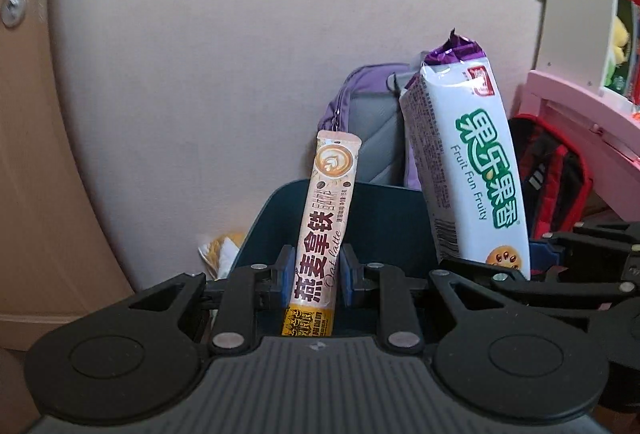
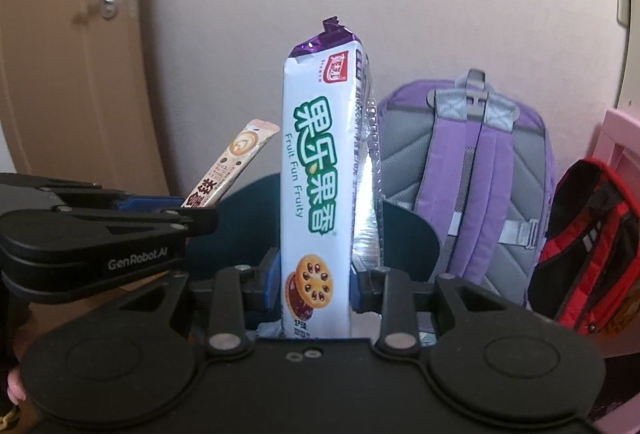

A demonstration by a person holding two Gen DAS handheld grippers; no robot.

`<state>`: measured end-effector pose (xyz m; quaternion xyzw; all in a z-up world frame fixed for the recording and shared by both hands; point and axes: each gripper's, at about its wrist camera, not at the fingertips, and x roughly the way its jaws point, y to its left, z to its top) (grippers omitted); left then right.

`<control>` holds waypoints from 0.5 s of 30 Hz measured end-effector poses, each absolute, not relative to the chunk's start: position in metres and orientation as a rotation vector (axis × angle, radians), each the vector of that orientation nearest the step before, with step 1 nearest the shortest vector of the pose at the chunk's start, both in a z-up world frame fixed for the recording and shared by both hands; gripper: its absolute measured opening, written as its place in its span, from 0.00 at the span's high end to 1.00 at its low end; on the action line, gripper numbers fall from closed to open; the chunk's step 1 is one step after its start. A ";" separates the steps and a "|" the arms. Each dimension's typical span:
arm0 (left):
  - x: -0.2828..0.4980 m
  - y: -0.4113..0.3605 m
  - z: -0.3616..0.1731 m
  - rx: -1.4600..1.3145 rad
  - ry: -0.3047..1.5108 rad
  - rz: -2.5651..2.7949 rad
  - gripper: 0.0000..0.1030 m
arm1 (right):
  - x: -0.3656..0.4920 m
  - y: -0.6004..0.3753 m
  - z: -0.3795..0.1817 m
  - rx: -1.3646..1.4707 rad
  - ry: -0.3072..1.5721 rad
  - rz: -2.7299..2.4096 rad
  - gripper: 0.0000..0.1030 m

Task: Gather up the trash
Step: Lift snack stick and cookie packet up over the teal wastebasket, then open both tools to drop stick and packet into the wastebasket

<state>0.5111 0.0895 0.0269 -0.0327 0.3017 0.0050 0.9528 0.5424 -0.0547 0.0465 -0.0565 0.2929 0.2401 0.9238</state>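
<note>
Against a pale wall [image 1: 220, 73] with a wooden door [image 2: 80, 73] at the left, a purple backpack [image 2: 480, 173] and a red-and-black bag [image 2: 588, 242] lean behind a dark teal bin [image 1: 384, 218]. Clamped upright in the left gripper [image 1: 316, 270] is an oat latte sachet [image 1: 324, 230], while the right gripper [image 2: 314, 278] pinches a white biscuit packet [image 2: 320, 173]; both appear to be held just in front of the bin's rim. Something yellow [image 1: 222, 246], too blurred to name, lies on the floor beside the bin.

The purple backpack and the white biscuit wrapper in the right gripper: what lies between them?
In the right wrist view, only the dark teal bin's rim lies between the white biscuit wrapper and the purple backpack.
</note>
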 end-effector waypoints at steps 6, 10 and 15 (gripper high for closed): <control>0.544 0.088 0.006 -0.060 0.649 0.001 0.78 | 0.573 -0.047 0.014 -0.108 0.668 0.489 0.70; 0.557 0.089 -0.010 -0.060 0.680 -0.008 0.78 | 0.583 -0.044 -0.004 -0.122 0.709 0.487 0.68; 0.564 0.087 -0.026 -0.057 0.716 -0.019 0.78 | 0.583 -0.038 -0.015 -0.160 0.712 0.486 0.64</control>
